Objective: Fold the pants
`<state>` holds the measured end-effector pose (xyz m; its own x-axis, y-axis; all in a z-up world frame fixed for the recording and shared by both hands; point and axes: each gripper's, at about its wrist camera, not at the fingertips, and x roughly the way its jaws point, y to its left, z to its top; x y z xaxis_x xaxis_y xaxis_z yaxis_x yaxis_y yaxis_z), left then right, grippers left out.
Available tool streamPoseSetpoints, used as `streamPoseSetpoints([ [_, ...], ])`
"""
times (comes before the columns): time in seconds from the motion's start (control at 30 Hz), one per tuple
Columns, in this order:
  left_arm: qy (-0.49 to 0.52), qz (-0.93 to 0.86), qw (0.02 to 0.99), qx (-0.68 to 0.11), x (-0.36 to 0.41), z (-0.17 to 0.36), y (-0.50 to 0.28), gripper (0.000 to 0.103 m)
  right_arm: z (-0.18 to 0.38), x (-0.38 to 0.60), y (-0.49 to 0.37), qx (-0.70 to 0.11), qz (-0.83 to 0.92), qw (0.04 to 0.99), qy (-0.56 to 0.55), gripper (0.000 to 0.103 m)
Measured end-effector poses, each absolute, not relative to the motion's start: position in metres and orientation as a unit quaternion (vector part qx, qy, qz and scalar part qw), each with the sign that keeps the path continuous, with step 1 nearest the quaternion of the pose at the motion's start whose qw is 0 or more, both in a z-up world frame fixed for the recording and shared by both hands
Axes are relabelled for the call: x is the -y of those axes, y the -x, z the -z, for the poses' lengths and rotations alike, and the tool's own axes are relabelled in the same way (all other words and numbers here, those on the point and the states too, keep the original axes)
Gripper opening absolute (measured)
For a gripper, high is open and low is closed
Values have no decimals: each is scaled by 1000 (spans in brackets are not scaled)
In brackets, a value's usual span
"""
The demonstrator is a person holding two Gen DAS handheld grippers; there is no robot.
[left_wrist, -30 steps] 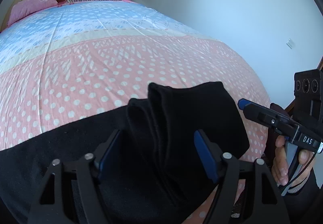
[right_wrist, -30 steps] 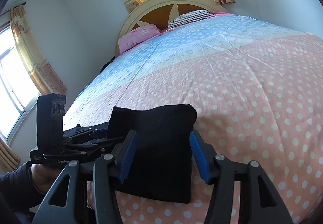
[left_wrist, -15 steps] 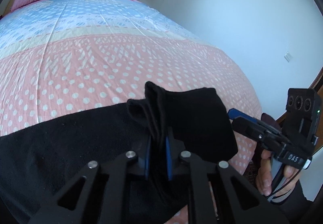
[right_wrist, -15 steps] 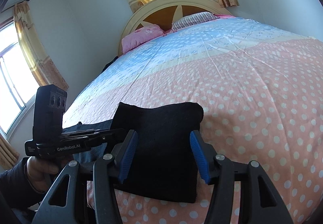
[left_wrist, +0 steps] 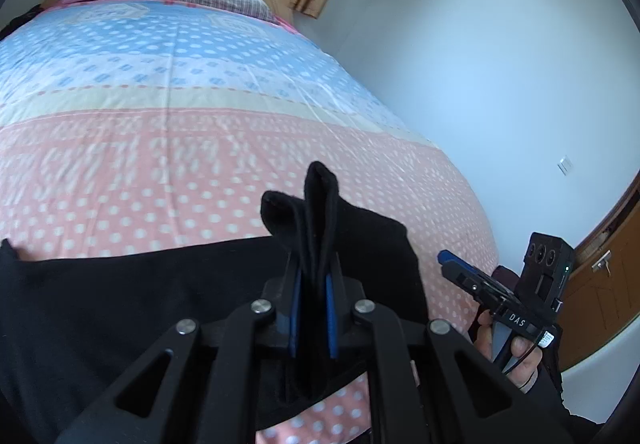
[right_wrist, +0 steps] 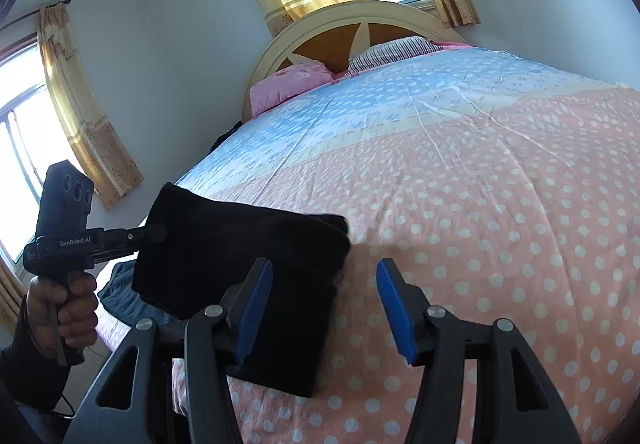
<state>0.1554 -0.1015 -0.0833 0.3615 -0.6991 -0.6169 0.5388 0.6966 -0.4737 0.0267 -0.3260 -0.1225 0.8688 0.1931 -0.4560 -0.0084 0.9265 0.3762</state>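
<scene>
Pants (left_wrist: 360, 244), black, partly folded at near edge of bed (left_wrist: 160, 147). Left gripper (left_wrist: 313, 308) fingers clamped on a raised fold. Right gripper (right_wrist: 324, 308) fingers half open, gripping nothing, beside pants.

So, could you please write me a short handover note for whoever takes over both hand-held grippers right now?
Left hand-held gripper: shut on a bunched edge of the black pants, that end raised off the bed.
Right hand-held gripper: open, holding nothing, beside the pants.
Pants: partly folded, near the foot of the bed.
Done: the grip on the edge.
Left: probably carry that edge over to finish the fold, then release.
</scene>
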Motion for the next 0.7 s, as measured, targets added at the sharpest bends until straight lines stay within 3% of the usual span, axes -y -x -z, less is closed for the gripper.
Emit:
streamPoseSetpoints([
  [0.5, 138, 285, 827, -464, 15, 129, -179, 11, 121, 269, -27, -256, -153, 948, -109, 56],
  [0.7, 139, 272, 825, -475, 3, 150, -183, 11, 146, 226, -44, -333, -181, 923, -61, 56],
])
